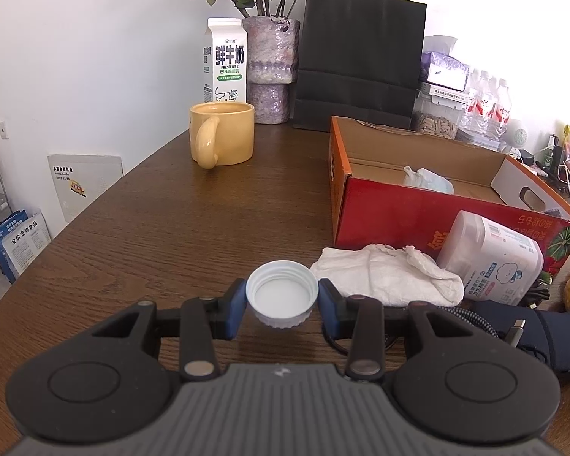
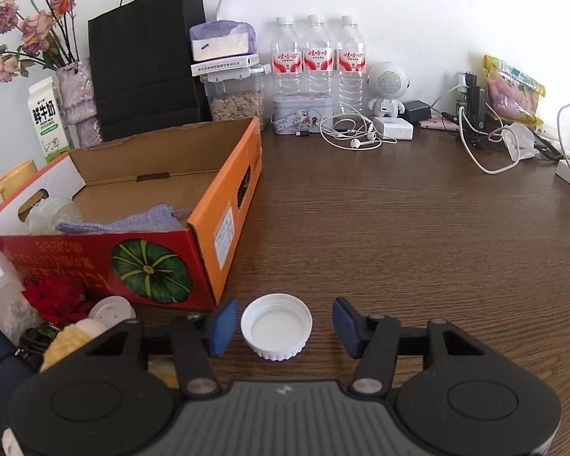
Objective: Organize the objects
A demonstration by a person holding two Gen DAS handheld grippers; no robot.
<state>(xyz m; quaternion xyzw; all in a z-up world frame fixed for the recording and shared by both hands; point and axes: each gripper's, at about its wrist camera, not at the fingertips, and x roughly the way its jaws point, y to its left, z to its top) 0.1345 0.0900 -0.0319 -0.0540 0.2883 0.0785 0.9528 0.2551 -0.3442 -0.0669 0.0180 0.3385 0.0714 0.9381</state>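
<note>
Caps were what I was sorting: 1 white cap (image 1: 282, 295) sat pinched in my left gripper (image 1: 281, 302), while another cap (image 2: 276, 325) lay untouched between my right gripper's (image 2: 281, 325) half-open pads, ready for the cardboard box (image 2: 224, 205) just beyond.

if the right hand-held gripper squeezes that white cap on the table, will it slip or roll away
The white cap looks like thin plastic, so probably light and easily nudged. It sits open side up on the flat table, so rolling seems unlikely. Its ribbed rim should help the blue pads grip, though a hard squeeze may flex it.
</note>
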